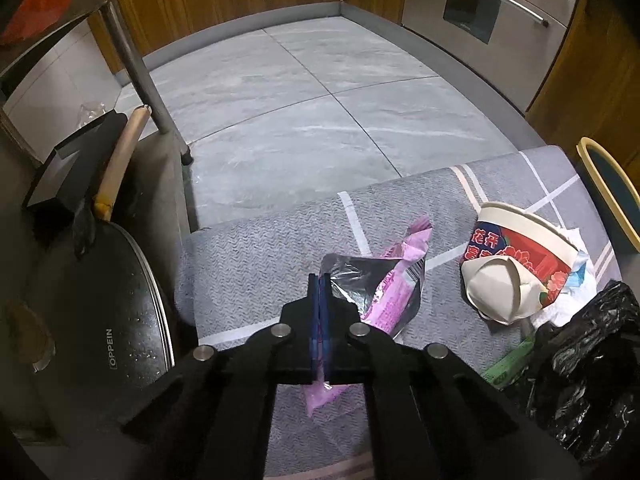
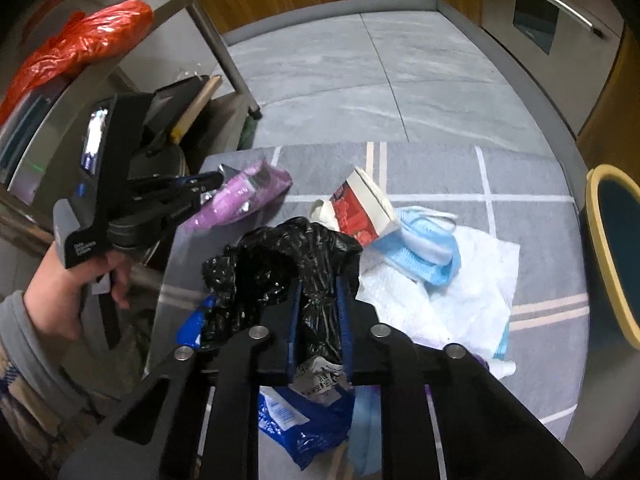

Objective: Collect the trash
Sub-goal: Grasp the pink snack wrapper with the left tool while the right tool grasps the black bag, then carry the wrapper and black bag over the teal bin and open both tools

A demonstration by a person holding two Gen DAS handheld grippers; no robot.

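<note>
My left gripper (image 1: 320, 280) is shut on a pink and silver snack wrapper (image 1: 396, 292), whose end pokes out under the jaws. From the right wrist view, that left gripper (image 2: 210, 184) holds the pink wrapper (image 2: 244, 196) just over the grey lined cloth (image 2: 440, 168). My right gripper (image 2: 318, 280) is shut on a bunched neck of a black plastic bag (image 2: 280, 256). A crushed red and white paper cup (image 1: 516, 264) (image 2: 360, 212) lies on its side. Beside it are a blue face mask (image 2: 424, 256), white tissue (image 2: 476, 292) and a blue wrapper (image 2: 304, 428).
A dark pan lid (image 1: 100, 320) and a metal rack leg (image 1: 136, 60) stand on the left, with a red plastic bag (image 2: 80, 48) on the rack. A yellow-rimmed container (image 1: 608, 192) sits at the right edge. A steel oven (image 1: 480, 8) faces grey floor tiles (image 1: 300, 112). A person's hand (image 2: 68, 292) grips the left tool.
</note>
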